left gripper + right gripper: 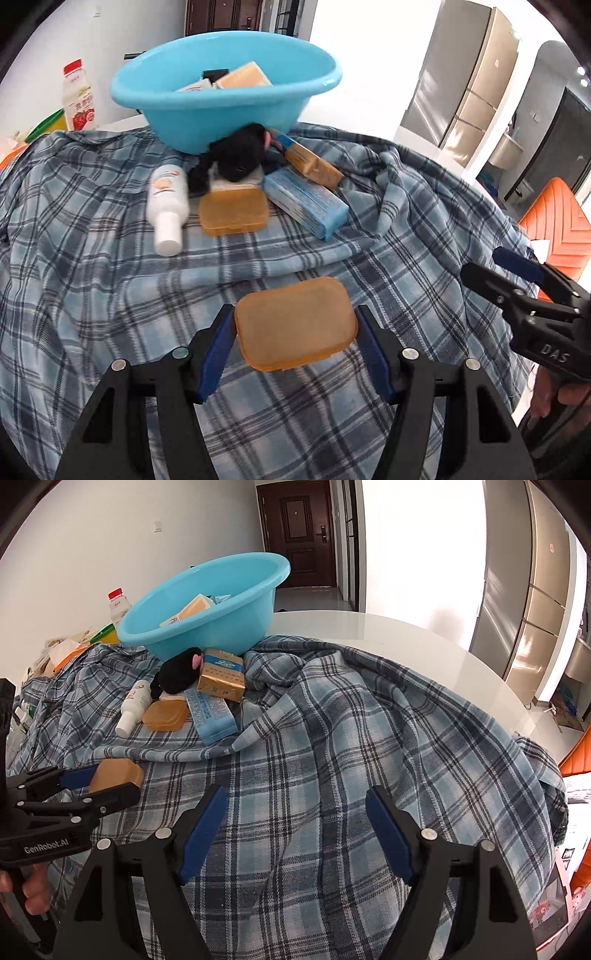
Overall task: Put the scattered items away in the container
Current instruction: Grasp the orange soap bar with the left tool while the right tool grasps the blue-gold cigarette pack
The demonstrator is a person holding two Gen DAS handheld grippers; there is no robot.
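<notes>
The left tongs are clenched on an amber plastic case low on a blue plaid cloth draped over a white counter, the blue pads pressed against the case's two short sides. The right tongs hang released over bare cloth to the side, nothing between their pads.

Farther back, a light-blue basin sits on the cloth with a tan box and other packets already inside.

A cluster of loose items lies between the held case and the basin. A second amber case lies flat there, with a white bottle on its side just beside it. A pale-blue carton lies on the other side, and a gold-and-blue packet leans behind that. A black plush toy is pressed against the basin's wall and rests on the pile.

Raised folds of the cloth run across the counter between the tongs and that cluster.

Off the cloth, a red-capped drink bottle stands at the far left of the counter. An orange chair shows at the right edge. A person's fingers grip the left handle.
</notes>
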